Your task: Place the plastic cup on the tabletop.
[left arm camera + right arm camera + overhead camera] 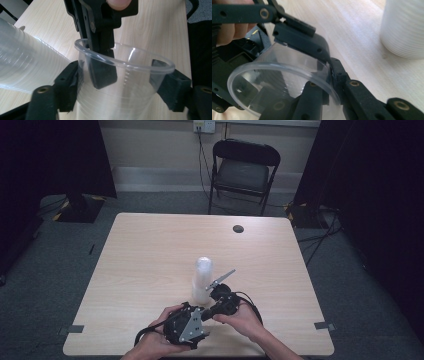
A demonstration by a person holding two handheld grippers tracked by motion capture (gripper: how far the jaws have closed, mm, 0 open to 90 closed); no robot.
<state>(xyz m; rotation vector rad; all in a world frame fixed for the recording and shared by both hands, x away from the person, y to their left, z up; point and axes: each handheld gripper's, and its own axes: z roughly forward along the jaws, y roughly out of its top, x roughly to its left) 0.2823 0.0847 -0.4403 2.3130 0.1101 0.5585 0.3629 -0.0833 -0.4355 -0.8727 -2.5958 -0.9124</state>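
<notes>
My left gripper (117, 82) clasps a clear plastic cup (122, 85) by its sides, pads against the wall just under the rim. My right gripper (329, 72) is clenched on that cup's rim, one jaw inside. The white cup stack (202, 279) stands on the table (150, 250) just beyond.
</notes>
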